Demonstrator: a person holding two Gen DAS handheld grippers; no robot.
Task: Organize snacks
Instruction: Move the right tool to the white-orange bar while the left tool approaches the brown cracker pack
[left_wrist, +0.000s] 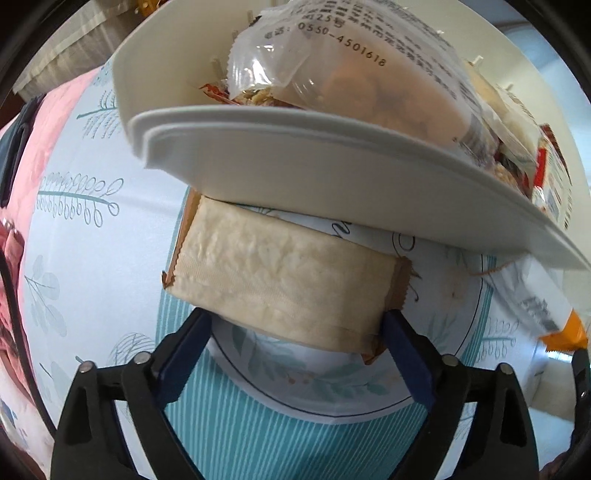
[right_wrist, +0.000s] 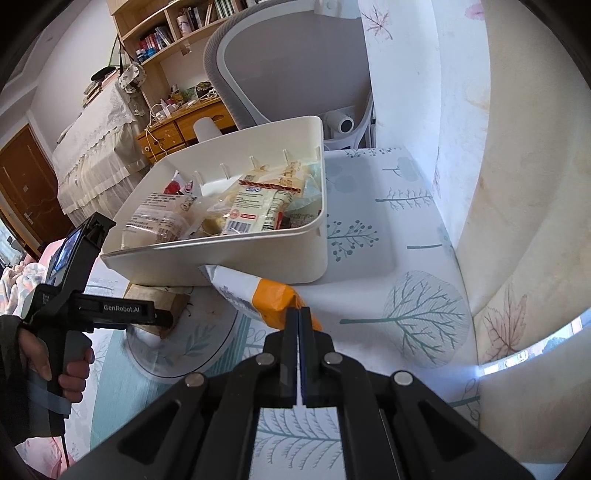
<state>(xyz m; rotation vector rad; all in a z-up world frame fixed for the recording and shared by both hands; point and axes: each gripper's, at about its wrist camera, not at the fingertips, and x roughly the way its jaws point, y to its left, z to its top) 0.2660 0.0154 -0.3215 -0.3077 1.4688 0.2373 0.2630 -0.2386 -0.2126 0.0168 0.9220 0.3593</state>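
Observation:
A white plastic bin (left_wrist: 295, 173) holds several snack packets and sits tilted, its near side propped on a white and orange bag (right_wrist: 258, 295). My left gripper (left_wrist: 295, 317) is shut on a beige and brown wrapped snack bar (left_wrist: 280, 280), held just below the bin's front rim. The bin (right_wrist: 258, 254) and the bar (right_wrist: 159, 299) also show in the right wrist view, along with the left gripper (right_wrist: 162, 319). My right gripper (right_wrist: 300, 314) is shut on the orange end of the bag, which lies partly under the bin.
A floral tablecloth (right_wrist: 388, 236) covers the table, with a round teal-rimmed mat (left_wrist: 332, 387) under the bar. A grey office chair (right_wrist: 288, 62) stands behind the bin. A curtain (right_wrist: 517, 184) hangs at the right. A wooden desk and shelves (right_wrist: 177, 122) stand far left.

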